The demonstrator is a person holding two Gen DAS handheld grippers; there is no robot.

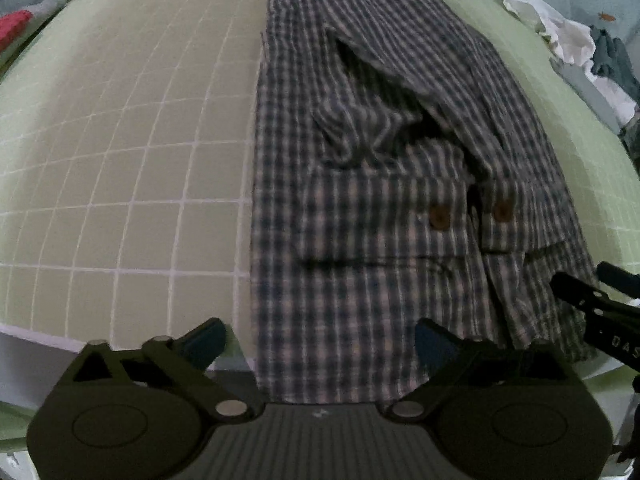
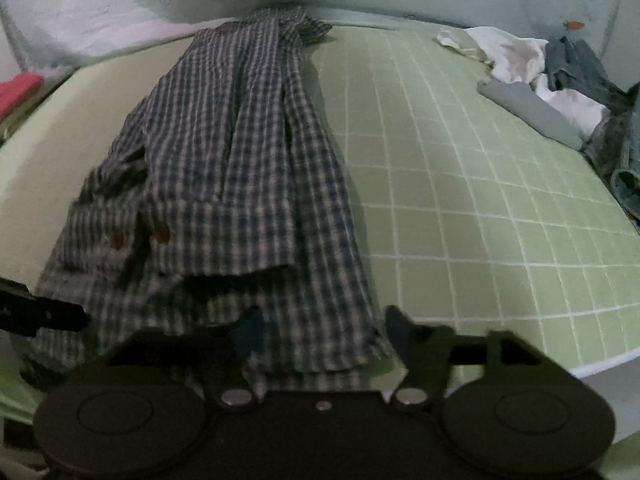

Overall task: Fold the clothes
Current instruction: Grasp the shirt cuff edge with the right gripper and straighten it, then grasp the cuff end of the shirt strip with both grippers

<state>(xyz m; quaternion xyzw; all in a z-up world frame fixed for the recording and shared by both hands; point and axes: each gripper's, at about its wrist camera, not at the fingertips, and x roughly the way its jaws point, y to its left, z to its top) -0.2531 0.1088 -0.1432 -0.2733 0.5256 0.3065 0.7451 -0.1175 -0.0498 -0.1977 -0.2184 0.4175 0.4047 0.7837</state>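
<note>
A dark plaid button shirt (image 1: 360, 200) lies lengthwise on the green grid mat (image 1: 120, 160), folded into a long strip with a sleeve laid on top and two brown buttons showing. My left gripper (image 1: 320, 344) is open, its fingers straddling the shirt's near left hem. The shirt (image 2: 240, 180) also shows in the right wrist view. My right gripper (image 2: 324, 332) is open over the shirt's near right hem, and it appears at the right edge of the left wrist view (image 1: 600, 300). Neither gripper holds the cloth.
A pile of white, grey and blue clothes (image 2: 552, 80) lies at the far right of the mat (image 2: 480, 200). A red item (image 2: 20, 88) sits at the far left. A pale wall with carrot prints stands behind. The mat's near edge lies just below the grippers.
</note>
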